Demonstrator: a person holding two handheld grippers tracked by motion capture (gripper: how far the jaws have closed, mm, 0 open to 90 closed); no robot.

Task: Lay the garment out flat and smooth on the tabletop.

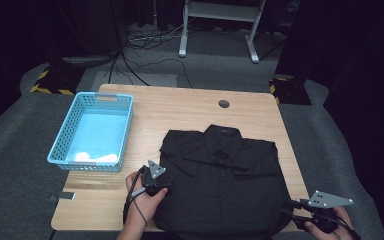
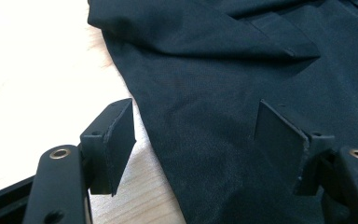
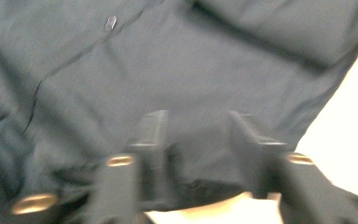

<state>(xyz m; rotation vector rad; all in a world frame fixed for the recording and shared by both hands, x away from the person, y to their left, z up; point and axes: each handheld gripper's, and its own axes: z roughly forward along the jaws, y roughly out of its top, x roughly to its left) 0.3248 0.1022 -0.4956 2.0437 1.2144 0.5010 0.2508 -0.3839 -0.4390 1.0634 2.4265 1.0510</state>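
Left third of the high view: a light-blue basket (image 1: pixel 92 131) sits on the wooden surface (image 1: pixel 180 107), apart from the garment, with something pale lying at its near end; too small to identify.

Centre: a black shirt (image 1: pixel 225 175) lies flat and buttoned, collar toward the far edge, sleeves folded in, covering the lower middle of the surface.

Left hand-held gripper (image 1: pixel 156 181) rests at the shirt's left edge, lower centre-left of the high view. In the left gripper view its jaws stand wide apart: one pad over bare wood, the other over cloth, the shirt's hem edge running between them. Nothing is pinched.

Right hand-held gripper (image 1: pixel 316 209) is at the lower right corner of the high view, at the shirt's near right corner. The right gripper view is motion-blurred; its jaws stand partly apart, with cloth lying between them and the pads not visibly pressing on it.

Judgement: the step in hand looks like taking hold of the shirt's two near edges for a fold or a lift.

To do it well:
- slide one pad of each gripper under the hem so only the intended layers are caught
- close both at matching height along the hem
- lift evenly, to keep the sleeves folded in
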